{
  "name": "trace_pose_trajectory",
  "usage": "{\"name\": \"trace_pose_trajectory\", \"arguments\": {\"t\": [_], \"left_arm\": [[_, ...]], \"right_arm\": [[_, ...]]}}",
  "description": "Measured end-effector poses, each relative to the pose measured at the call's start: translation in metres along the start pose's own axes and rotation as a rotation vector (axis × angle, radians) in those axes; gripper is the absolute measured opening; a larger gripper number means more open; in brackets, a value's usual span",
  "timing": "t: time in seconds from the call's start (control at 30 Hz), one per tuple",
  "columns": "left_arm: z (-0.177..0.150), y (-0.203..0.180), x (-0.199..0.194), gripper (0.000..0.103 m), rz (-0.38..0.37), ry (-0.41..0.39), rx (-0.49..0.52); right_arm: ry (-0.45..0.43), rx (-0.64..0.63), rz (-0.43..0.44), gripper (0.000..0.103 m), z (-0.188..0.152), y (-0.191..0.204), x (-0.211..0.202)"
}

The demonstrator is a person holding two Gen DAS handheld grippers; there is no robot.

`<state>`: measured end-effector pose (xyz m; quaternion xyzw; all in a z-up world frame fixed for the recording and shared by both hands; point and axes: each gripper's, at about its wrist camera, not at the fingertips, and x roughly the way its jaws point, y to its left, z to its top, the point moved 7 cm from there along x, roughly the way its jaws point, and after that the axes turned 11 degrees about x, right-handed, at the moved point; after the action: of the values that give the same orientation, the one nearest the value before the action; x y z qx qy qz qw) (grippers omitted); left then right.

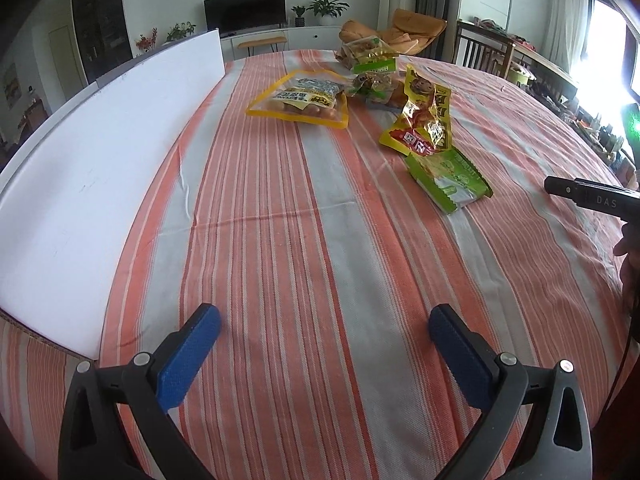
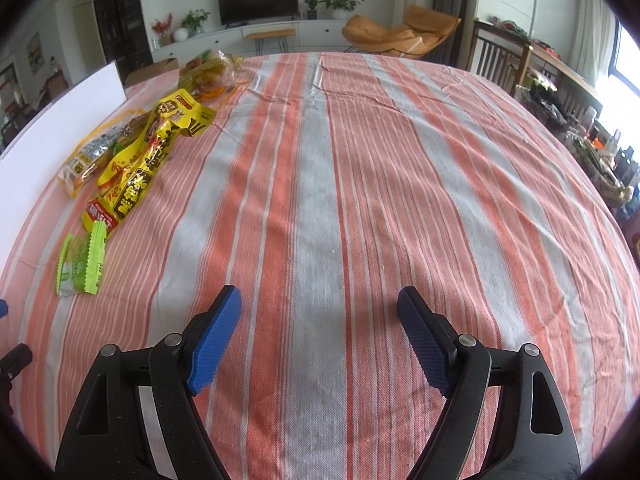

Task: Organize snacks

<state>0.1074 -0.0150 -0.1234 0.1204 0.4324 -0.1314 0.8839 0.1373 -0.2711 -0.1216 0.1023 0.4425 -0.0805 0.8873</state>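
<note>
Left tongs: spread wide over bare striped cloth at 6 o'clock in the left wrist view, nothing between the blue pads.
Right tongs: also spread and empty (only cloth shows between the pads).
Tabletop: covered in an orange, grey and white striped cloth.
Green packet: nearest snack, lying flat at about 1 o'clock in the left view, touching the yellow one behind it.
Yellow packet: crumpled and partly raised, just beyond the green packet.
Clear pouch with yellow border: flat on the cloth near 12 o'clock, apart from the yellow packet.
Far pile of snack bags: heaped at the tabletop's far edge.
White board: along the tabletop's edge, 9 to 11 o'clock.
</note>
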Motion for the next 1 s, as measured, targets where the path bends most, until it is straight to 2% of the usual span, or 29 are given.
{"name": "trace_pose_trajectory", "arguments": {"t": [0.87,0.9,1.0], "left_arm": [[0.000,0.000,0.000,0.103,0.000,-0.002,-0.001],[0.000,0.000,0.000,0.103,0.000,-0.003,-0.002],[0.001,0.000,-0.001,0.103,0.003,-0.004,-0.004]], "right_arm": [[-0.003,0.001,0.000,0.083,0.000,-0.001,-0.001],[-0.005,0.019,0.018,0.083,-0.001,-0.001,-0.003],[0.004,0.091,0.207,0.083,-0.008,0.017,-0.018]]}}
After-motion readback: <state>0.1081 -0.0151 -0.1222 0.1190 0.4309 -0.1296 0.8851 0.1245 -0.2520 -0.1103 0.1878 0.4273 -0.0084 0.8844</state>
